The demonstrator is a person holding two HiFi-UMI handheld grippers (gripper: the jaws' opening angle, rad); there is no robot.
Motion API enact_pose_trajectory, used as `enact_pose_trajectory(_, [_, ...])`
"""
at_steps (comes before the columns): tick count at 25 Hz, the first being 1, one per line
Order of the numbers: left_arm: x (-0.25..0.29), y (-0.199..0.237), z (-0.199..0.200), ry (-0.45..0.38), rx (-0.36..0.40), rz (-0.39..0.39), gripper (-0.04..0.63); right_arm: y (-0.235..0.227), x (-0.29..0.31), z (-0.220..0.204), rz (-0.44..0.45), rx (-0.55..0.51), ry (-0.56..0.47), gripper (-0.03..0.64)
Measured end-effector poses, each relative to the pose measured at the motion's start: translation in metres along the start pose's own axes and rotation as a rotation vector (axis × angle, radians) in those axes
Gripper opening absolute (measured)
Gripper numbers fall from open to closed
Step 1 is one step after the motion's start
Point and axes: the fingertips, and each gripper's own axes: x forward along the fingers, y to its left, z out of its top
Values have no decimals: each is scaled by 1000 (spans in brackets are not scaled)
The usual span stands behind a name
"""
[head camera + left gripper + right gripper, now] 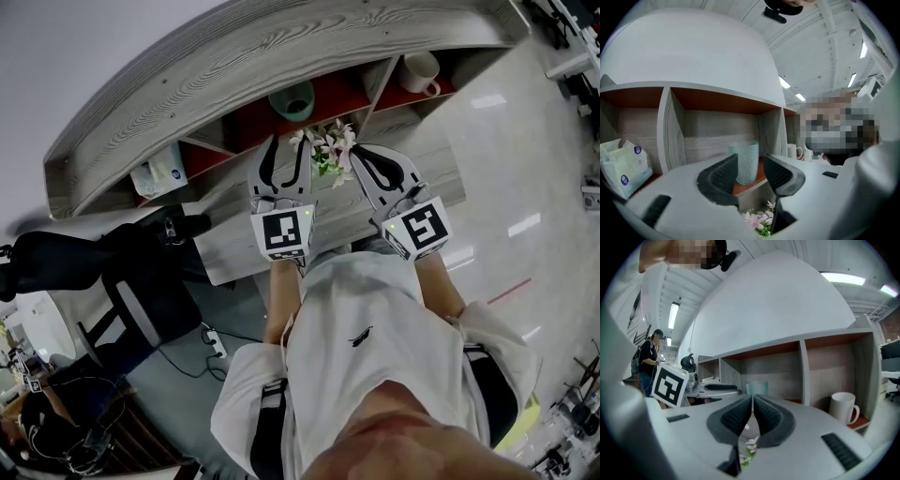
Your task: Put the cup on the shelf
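Observation:
A pale green textured cup stands upright on the red floor of the shelf's middle compartment. In the left gripper view the cup shows in the gap between the jaws, just beyond their tips, with no pad pressing on it. My left gripper is open right in front of that compartment. To its right my right gripper has its jaws together on nothing. The right gripper view shows the cup just above that gripper's shut tips.
A white mug stands in the right compartment, and a tissue pack lies in the left one. Pink flowers sit on the desk between and under the grippers. A black office chair stands at the left.

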Motion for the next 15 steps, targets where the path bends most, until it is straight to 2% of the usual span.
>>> enact_pose_trajectory(6, [-24,-4,10,-31,33,-29,105,8,-5,8,1,-15,-25,35])
enact_pose_trajectory(8, [-31,-7,16,-48,21,-43,77,12,-6,12,7,-24,-37,35])
enact_pose_trajectory(11, [-41,-13,21,-61,-16,-63,57,16,-7,15,7,-27,-47,35])
enact_pose_trajectory(15, [-54,-19,20,-56,-16,-95,48,18,-10,13,2,-31,-39,34])
